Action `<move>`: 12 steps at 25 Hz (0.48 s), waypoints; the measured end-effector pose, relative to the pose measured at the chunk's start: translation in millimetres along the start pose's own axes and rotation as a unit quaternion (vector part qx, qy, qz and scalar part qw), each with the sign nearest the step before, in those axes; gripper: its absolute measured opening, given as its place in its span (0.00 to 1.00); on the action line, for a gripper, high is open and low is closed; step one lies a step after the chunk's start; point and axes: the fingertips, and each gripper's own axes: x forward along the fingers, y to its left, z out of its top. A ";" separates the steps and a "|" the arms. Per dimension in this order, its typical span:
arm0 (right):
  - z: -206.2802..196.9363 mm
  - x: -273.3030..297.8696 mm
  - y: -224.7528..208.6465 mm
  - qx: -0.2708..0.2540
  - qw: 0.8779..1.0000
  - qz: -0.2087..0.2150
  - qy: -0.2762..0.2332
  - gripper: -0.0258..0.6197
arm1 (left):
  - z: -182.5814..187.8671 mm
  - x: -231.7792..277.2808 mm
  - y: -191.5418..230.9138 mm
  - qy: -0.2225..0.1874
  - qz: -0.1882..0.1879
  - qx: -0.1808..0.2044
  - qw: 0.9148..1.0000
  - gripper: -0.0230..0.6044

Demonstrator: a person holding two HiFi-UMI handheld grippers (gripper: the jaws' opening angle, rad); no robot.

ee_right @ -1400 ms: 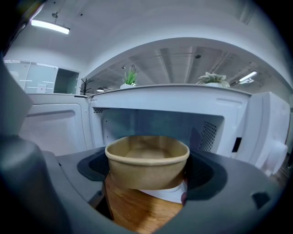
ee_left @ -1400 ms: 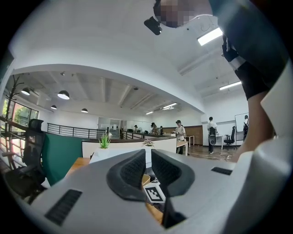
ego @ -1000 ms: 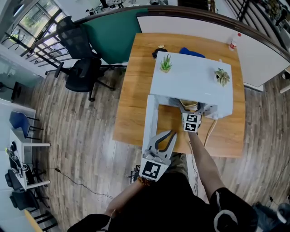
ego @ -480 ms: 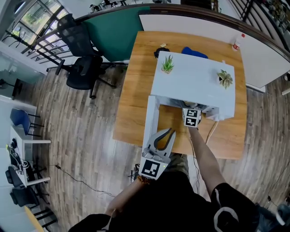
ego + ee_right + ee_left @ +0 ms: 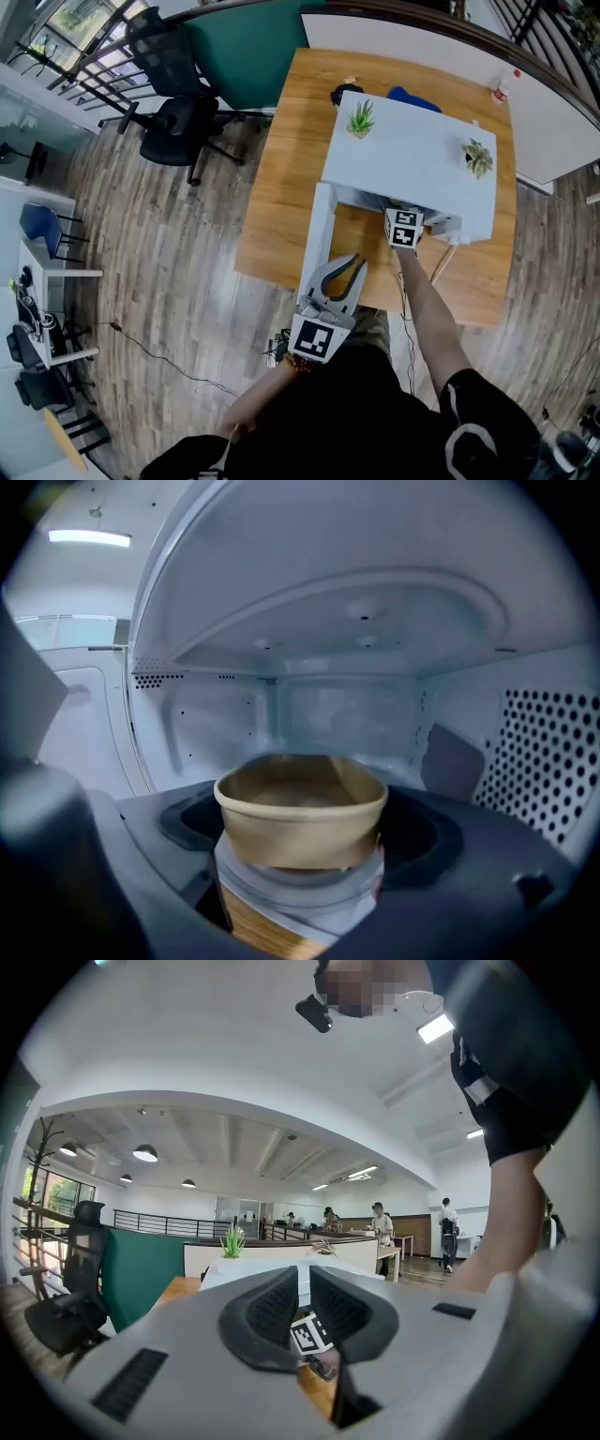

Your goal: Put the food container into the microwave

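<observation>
The food container [image 5: 302, 808] is a brown paper bowl, and my right gripper [image 5: 302, 841] is shut on it, holding it upright at the mouth of the microwave cavity [image 5: 347, 705]. In the head view the white microwave [image 5: 412, 169] stands on the wooden table [image 5: 281, 187] with its door [image 5: 317, 246] swung open to the left. Only my right gripper's marker cube [image 5: 404, 228] shows there, at the opening; the bowl is hidden under the microwave's top. My left gripper [image 5: 343, 274] hangs shut and holds nothing, near the table's front edge beside the door.
Two small potted plants [image 5: 361, 119] [image 5: 479, 157] stand on the microwave's top. A blue object [image 5: 410, 96] and a black one [image 5: 342, 94] lie behind it. A cable [image 5: 441, 262] runs down at the front right. Black office chairs [image 5: 178, 131] stand left of the table.
My right gripper has pushed forward with the bowl, which showed in the opening before and is now out of sight under the microwave's top. The left gripper has stayed put.
</observation>
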 end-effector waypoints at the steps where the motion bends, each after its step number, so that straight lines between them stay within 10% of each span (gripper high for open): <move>1: -1.2 1.2 0.1 0.001 1.000 0.000 0.002 0.83 | 0.0 -0.7 0.6 0.000 0.000 0.001 1.000 0.12; 12: -32.3 2.6 6.0 -0.011 0.997 0.004 0.078 0.83 | 4.8 -9.8 -0.8 -0.003 0.003 -0.006 1.000 0.12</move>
